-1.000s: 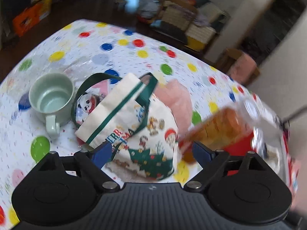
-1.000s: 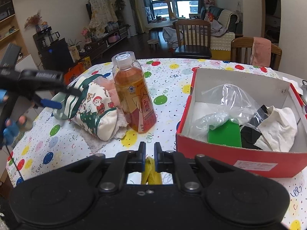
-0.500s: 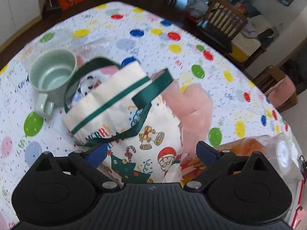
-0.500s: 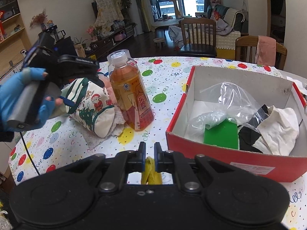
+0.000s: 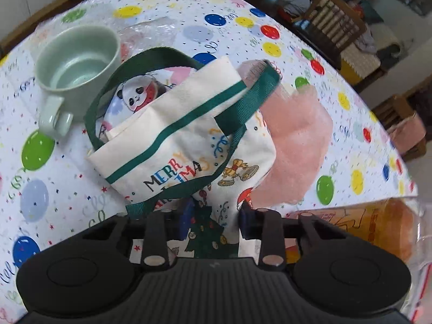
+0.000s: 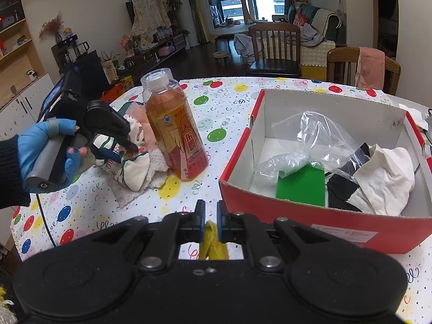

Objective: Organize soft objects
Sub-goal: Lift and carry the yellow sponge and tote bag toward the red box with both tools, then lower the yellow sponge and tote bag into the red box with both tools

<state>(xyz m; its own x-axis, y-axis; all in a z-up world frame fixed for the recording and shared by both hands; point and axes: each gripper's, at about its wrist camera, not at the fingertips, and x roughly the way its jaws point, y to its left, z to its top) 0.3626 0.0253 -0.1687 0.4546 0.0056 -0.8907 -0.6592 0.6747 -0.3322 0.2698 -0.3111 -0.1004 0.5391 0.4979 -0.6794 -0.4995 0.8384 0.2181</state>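
- The table [image 6: 232, 102] in its balloon-print cloth is carrying everything you are working with.
- The red shoebox [image 6: 318, 216] is sitting open in front of your right gripper, holding a clear plastic bag [image 6: 305, 140], a green card [image 6: 299, 186], and black and white cloths [image 6: 386, 175].
- The Christmas tote bag [image 5: 189, 145] is lying on its side between the green mug [image 5: 75, 62] and the tea bottle [image 6: 175, 129], on a pink towel [image 5: 297, 145]; its long axis is running diagonally from the opening by the mug toward your left gripper.
- Your left gripper [image 5: 214, 218] is pressing down on the bag's bottom end, jaws partly closed with the fabric bunching between them.
- Your right gripper [image 6: 210, 221] is hovering above the table, jaws pinching a yellow cloth [image 6: 212, 243].
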